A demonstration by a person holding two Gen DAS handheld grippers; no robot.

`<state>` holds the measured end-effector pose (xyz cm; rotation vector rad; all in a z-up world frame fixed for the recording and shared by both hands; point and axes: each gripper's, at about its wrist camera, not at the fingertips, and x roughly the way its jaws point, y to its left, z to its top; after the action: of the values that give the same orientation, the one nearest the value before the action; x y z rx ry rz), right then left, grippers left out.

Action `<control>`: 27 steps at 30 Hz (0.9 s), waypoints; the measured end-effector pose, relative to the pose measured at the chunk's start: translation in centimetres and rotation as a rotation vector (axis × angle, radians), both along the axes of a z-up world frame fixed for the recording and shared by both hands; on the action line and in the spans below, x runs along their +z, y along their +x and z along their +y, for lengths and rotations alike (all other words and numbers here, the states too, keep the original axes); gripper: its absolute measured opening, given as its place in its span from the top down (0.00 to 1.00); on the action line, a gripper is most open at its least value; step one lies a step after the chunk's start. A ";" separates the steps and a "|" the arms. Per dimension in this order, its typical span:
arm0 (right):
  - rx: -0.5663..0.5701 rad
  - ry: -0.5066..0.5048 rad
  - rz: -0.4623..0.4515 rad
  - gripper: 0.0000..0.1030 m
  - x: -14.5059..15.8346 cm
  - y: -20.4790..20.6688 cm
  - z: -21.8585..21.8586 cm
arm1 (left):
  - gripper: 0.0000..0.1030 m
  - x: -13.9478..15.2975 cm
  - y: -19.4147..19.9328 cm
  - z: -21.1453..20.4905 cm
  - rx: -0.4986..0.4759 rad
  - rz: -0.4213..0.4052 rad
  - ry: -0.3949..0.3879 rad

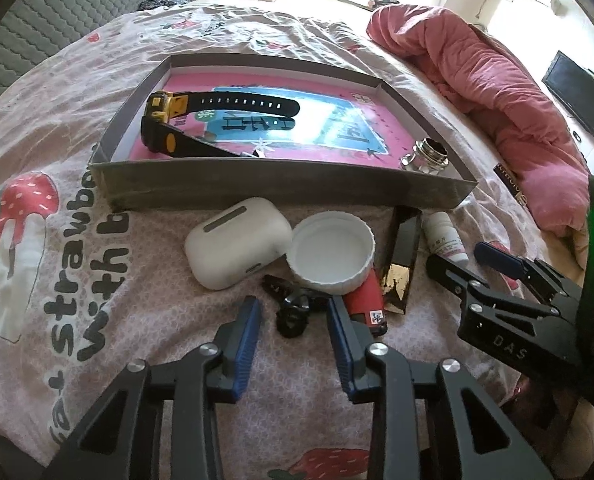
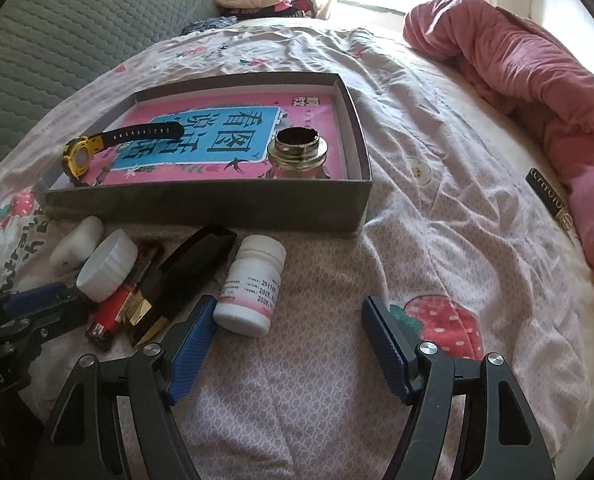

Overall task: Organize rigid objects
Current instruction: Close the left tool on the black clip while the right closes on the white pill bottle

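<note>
Clutter lies on the bedsheet just before the box, which already holds a watch at its left end and a metal fitting near its right corner. Left gripper hangs over a small black clip — jaws part open, astride it, pads not pressing that I can see. Clip looks light and stiff but low and knobbly; it sits flat in soft cloth, so the pads would likely need to go down to the sheet and close across its narrow body, else it may squirt out or the cloth gets pinched with it. Right gripper stands wide open and empty; its left pad is just beside the pill bottle, which lies on its side. Bottle judged light, rigid, smooth plastic and apt to roll — best taken across the barrel, mid-length, not by the cap. Close by: earbud case, glossy and rounded, likely slippery; white lid, hollow side up, thin rim to pinch; black-and-gold case, long and flat-sided, easy hold; red lighter, partly under the lid.
</note>
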<state>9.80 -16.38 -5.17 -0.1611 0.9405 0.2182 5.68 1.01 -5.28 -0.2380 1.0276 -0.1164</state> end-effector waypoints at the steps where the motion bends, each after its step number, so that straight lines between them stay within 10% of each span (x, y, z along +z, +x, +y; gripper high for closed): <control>1: -0.002 0.000 0.000 0.27 0.0 0.1 0.0 | 0.71 0.0 0.0 0.0 0.001 -0.002 -0.002; 27: 0.002 0.038 -0.001 0.74 0.1 1.3 -0.5 | 0.83 -0.7 1.2 0.2 -0.016 -0.010 -0.048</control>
<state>11.14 -16.88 -5.10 -0.1271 0.9342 0.2380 6.90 1.24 -5.94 -0.2723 1.0172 -0.1564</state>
